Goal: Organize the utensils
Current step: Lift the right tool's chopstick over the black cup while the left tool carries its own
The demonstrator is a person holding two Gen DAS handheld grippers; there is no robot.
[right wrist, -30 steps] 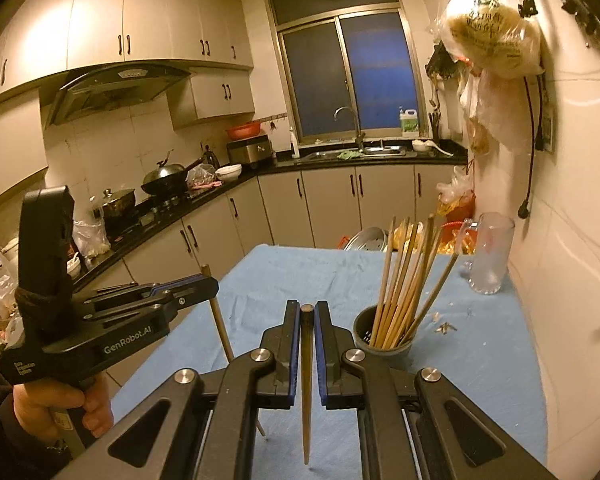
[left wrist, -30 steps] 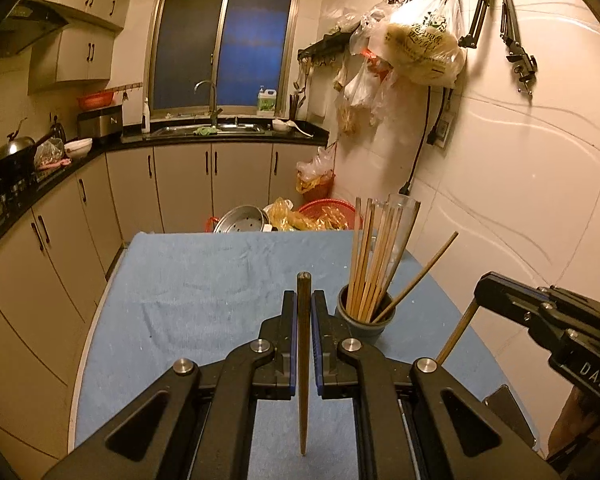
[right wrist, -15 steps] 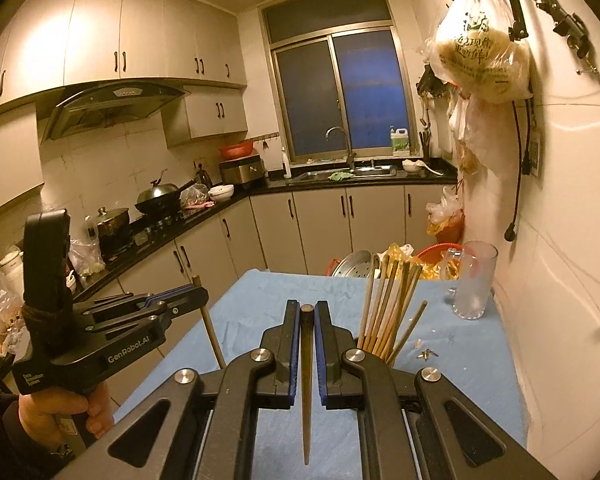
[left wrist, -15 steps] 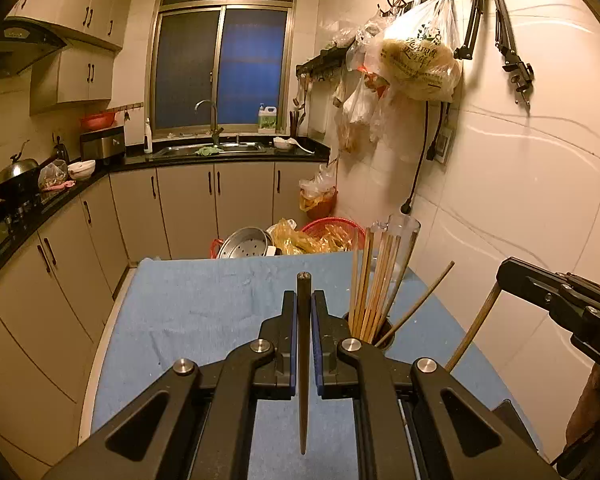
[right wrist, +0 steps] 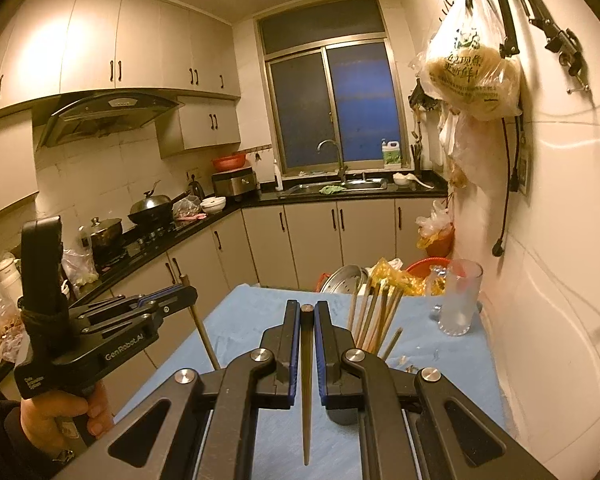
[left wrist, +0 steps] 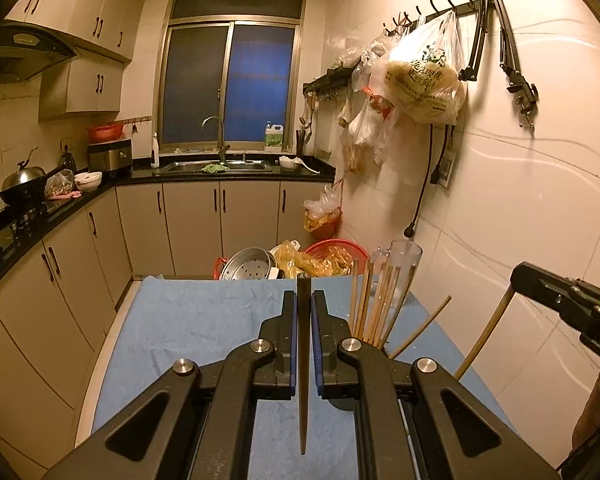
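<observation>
In the left wrist view, our left gripper (left wrist: 303,322) was squeezed shut on one dark chopstick (left wrist: 303,364), which stood straight up between the fingers. At about 1 o'clock from it sat the dark cup (left wrist: 382,346), mostly hidden, with a bunch of chopsticks (left wrist: 374,306) already standing in it. The cup stood on the blue cloth (left wrist: 204,320). Over at 3 o'clock, our right gripper (left wrist: 540,286) held its own stick (left wrist: 484,338), tilted.

In the right wrist view, our right gripper (right wrist: 307,322) was clamped on a chopstick (right wrist: 306,384) too. The cup (right wrist: 342,414) sat at 1 o'clock, just beside the fingers, and a glass jug (right wrist: 458,300) stood farther off at 2 o'clock. At 9 o'clock, our left gripper (right wrist: 188,293) held its stick (right wrist: 204,336).

We think most sticks were put away. These two still had to go in the cup.
</observation>
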